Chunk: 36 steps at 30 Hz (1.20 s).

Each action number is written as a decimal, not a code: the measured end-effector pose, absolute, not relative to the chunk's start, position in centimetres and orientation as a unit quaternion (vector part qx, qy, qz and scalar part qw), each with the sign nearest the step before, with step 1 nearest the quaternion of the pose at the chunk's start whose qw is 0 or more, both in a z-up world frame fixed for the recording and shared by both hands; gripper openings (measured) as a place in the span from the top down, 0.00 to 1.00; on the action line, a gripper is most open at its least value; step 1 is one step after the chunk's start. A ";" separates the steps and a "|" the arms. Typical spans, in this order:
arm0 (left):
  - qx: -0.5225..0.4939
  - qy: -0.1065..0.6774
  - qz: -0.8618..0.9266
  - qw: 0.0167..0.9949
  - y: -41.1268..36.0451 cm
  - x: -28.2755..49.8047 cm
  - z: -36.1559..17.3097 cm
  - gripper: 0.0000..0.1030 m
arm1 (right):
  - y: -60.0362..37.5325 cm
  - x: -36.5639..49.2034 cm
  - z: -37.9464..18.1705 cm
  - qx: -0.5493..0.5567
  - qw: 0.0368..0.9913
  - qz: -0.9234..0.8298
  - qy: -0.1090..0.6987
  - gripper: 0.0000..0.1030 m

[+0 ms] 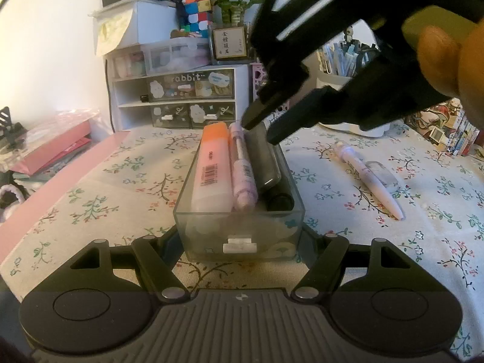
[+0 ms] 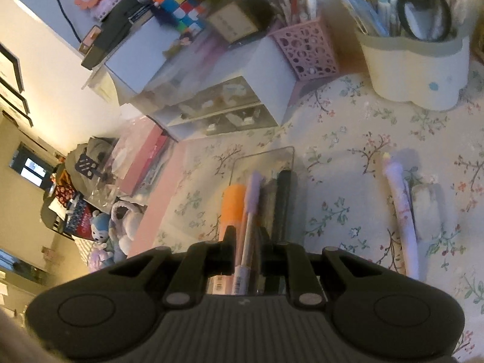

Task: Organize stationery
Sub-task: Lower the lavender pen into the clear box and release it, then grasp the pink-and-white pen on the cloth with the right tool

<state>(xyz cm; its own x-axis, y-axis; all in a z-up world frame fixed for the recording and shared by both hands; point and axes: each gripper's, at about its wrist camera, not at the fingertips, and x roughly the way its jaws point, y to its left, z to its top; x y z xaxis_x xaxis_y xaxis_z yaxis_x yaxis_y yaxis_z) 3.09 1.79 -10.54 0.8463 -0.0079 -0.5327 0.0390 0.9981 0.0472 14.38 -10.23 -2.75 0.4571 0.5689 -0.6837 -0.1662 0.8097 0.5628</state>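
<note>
A: Tray (image 1: 211, 236) on bench (image 1: 121, 181), front end inside left gripper (image 1: 239, 230), jaws clamped on both side walls?

B: Yes. Thin clear plastic, probably light even when loaded. Stiff, but likely to flex or crack under a hard squeeze. Smooth walls, so slippery. Best held low near the front corners and kept level to stop rolling inside.

A: Contents?

B: Highlighter (image 1: 211, 166), pink pen (image 1: 242, 169), dark pens (image 1: 267, 163), all lengthwise and packed side by side. Light, rigid, round, slick. Awkward to pick singly with so little gap between.

A: Right gripper (image 1: 262, 129)?

B: Over the far end of tray, just above dark pens. Jaws slightly apart, nothing between. Touching a pen or not: cannot tell.

A: Anything outside?

B: White pen (image 1: 372, 178) on bench, right of tray, well apart from it. Slim, light, tapered, probably hard plastic. Best pinched mid-barrel, across the width, not at the decorated end. Clear bit (image 1: 382, 172) against it, touching or just beside: cannot tell. Not identifiable either.

A: Hidden?

B: Left fingertips behind tray walls, so no view of contact patches. Lower layer of tray murky through tinted front. Near end of tray covered by gripper body in right wrist view, blurred there too.
</note>
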 end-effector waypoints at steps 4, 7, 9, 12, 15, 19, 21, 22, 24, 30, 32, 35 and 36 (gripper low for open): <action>0.028 0.277 -0.012 0.960 1.8 3.1 -10.5 0.30 | -12.3 13.9 -2.5 0.235 0.835 0.214 0.449 0.82; 0.028 0.277 -0.012 0.960 1.8 3.1 -10.5 0.30 | -14.9 13.7 -2.3 0.250 0.848 0.186 0.428 0.82; 0.027 0.277 -0.013 0.960 1.8 3.2 -10.5 0.30 | -16.8 13.7 -2.5 0.255 0.852 0.170 0.424 0.82; 0.027 0.277 -0.013 0.960 1.8 3.2 -10.5 0.30 | -19.7 13.5 -3.0 0.258 0.863 0.124 0.416 0.81; 0.026 0.275 -0.013 0.961 1.8 3.2 -10.5 0.30 | -21.6 13.4 -3.8 0.249 0.867 0.093 0.421 0.78; 0.025 0.276 -0.012 0.961 1.7 3.2 -10.6 0.30 | -21.4 13.1 -4.7 0.217 0.869 0.095 0.434 0.78; 0.025 0.276 -0.012 0.961 1.7 3.3 -10.6 0.30 | -20.8 13.1 -5.0 0.203 0.871 0.102 0.436 0.78; 0.025 0.276 -0.011 0.961 1.7 3.3 -10.5 0.30 | -20.4 13.0 -5.0 0.195 0.872 0.110 0.435 0.78; 0.025 0.276 -0.012 0.961 1.7 3.3 -10.6 0.30 | -19.1 13.4 -4.8 0.169 0.878 0.128 0.429 0.78; 0.024 0.280 -0.015 0.959 1.7 3.4 -10.5 0.30 | -15.6 15.9 -4.2 0.073 0.894 0.135 0.420 0.77; 0.025 0.279 -0.015 0.960 1.5 3.4 -10.5 0.30 | -15.0 16.7 -4.5 0.051 0.894 0.129 0.425 0.77; 0.026 0.277 -0.017 0.960 1.3 3.5 -10.6 0.30 | -13.9 17.1 -5.4 0.006 0.891 0.131 0.434 0.75; 0.026 0.276 -0.019 0.961 1.2 3.5 -10.6 0.30 | -13.6 17.1 -5.7 -0.008 0.891 0.128 0.436 0.75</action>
